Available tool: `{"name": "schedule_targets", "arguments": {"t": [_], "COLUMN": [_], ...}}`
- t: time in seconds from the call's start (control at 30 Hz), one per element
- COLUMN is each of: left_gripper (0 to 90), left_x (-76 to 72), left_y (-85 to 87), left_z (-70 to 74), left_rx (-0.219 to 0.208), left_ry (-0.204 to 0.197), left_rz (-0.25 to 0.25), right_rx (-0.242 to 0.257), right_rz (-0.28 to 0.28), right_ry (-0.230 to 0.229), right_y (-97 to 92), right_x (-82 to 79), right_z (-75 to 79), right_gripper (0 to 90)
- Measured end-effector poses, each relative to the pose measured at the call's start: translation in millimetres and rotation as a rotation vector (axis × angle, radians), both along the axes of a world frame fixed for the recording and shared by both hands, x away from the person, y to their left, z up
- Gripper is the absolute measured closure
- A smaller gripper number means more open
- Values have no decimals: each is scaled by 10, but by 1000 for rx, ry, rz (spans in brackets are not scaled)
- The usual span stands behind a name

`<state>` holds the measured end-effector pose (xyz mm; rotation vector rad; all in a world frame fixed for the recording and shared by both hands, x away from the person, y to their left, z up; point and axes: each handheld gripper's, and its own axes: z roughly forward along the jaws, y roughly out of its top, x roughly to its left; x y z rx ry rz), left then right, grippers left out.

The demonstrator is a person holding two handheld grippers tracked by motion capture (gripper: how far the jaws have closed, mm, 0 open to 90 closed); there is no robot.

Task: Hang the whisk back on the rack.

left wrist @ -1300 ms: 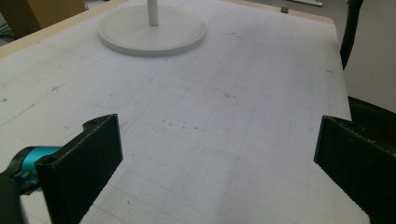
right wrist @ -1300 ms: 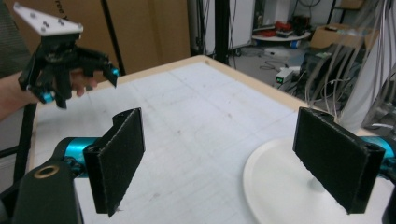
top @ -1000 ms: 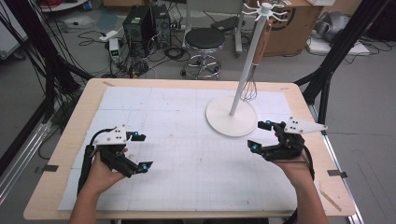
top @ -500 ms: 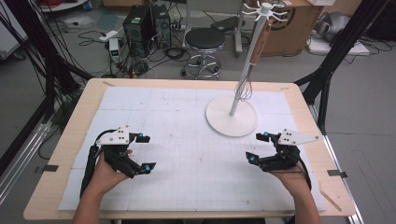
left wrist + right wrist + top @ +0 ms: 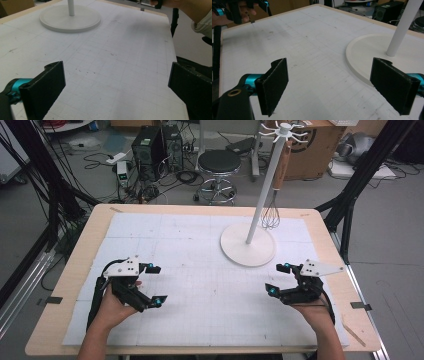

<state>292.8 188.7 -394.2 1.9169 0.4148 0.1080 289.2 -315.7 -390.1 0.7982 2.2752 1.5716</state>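
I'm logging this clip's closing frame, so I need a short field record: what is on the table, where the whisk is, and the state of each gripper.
surface: wooden table covered by a white gridded mat
stand: white rack with a round base, at the far right of the mat
whisk: whisk hanging from the rack top, wires downward
left gripper: left gripper open, holding nothing, low over the mat
right gripper: right gripper open, holding nothing, near the rack base

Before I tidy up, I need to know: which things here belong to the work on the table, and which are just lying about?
Likely in use:
rack, on the mat
whisk, hanging from the rack
left gripper, open
right gripper, open

Lying about, on the floor behind the table:
stool
computer
box
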Motion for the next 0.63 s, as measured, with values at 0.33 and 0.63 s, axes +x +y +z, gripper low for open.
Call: {"name": "schedule_targets", "arguments": {"t": [0.33,0.63], "left_gripper": [16,16], "left_x": [6,10], "left_y": [27,31], "left_z": [-19,-28], "left_rx": [7,9], "left_ry": [5,10], "left_rz": [9,12], "right_rx": [-6,-10], "right_rz": [1,6], "right_ry": [5,10], "right_y": [4,12], "right_x": [13,20], "right_z": [-10,-15], "right_gripper": [145,145]}}
